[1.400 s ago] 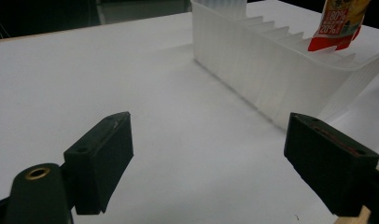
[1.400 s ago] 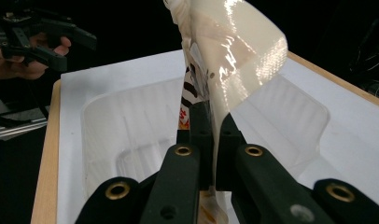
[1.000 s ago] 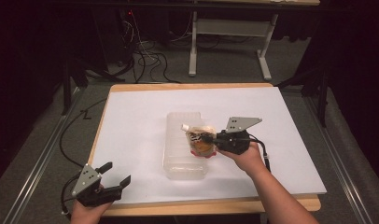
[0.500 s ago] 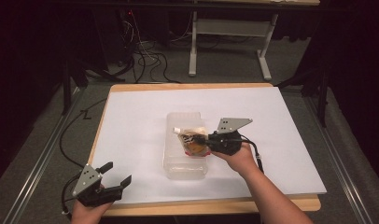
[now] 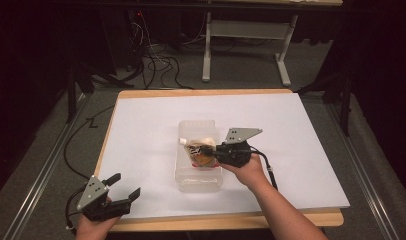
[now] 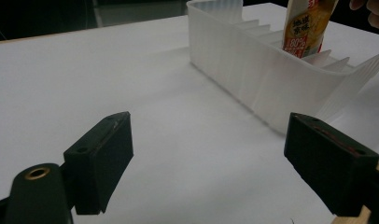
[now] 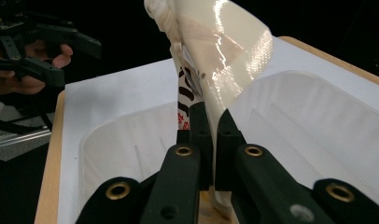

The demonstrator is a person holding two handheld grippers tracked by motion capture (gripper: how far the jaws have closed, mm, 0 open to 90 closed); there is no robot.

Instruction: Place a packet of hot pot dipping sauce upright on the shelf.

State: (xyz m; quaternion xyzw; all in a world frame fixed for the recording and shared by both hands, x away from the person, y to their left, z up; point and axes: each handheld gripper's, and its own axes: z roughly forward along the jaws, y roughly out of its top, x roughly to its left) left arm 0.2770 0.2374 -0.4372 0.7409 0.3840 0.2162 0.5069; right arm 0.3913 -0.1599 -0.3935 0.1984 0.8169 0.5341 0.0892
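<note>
Tongs first, high view: right tongs [image 5: 207, 151] sit over the clear plastic bin [image 5: 199, 176] at mid tabletop [image 5: 301, 150], clamped on a spouted pouch [image 5: 197, 150] w/ cream top, white cap and orange/red print; pouch hangs partly inside the bin, roughly at its middle, cap end pointing toward the bin's left wall. Right hand [image 5: 248, 170] comes in from the bin's near-right side, grey plate and cable on the tool. Left tongs [image 5: 122, 192] are well apart from the bin, off its near-left corner at the tabletop's front edge, jaws spread, nothing btwn them; left hand [image 5: 93, 225] below the edge. White sheet covers the tabletop, wood rim showing round it. Left gripper view: left tongs [image 6: 211, 154] wide apart, empty, low over the white sheet; bin [image 6: 253, 79] lies ahead and to the right, ribbed dividers inside it, pouch [image 6: 306, 25] standing upright in it w/ yellow print and "80%" on the label, its lower end behind the bin's wall. Right gripper view: right tongs [image 7: 211, 140] shut tight on the pouch [image 7: 215, 56], which rises from the jaws above the bin's ribbed floor [image 7: 327, 121], translucent cream film catching the light, red/black print at its lower left edge. Beyond the bin's far-left rim, left tongs [image 7: 47, 44] held open in the other hand.
</note>
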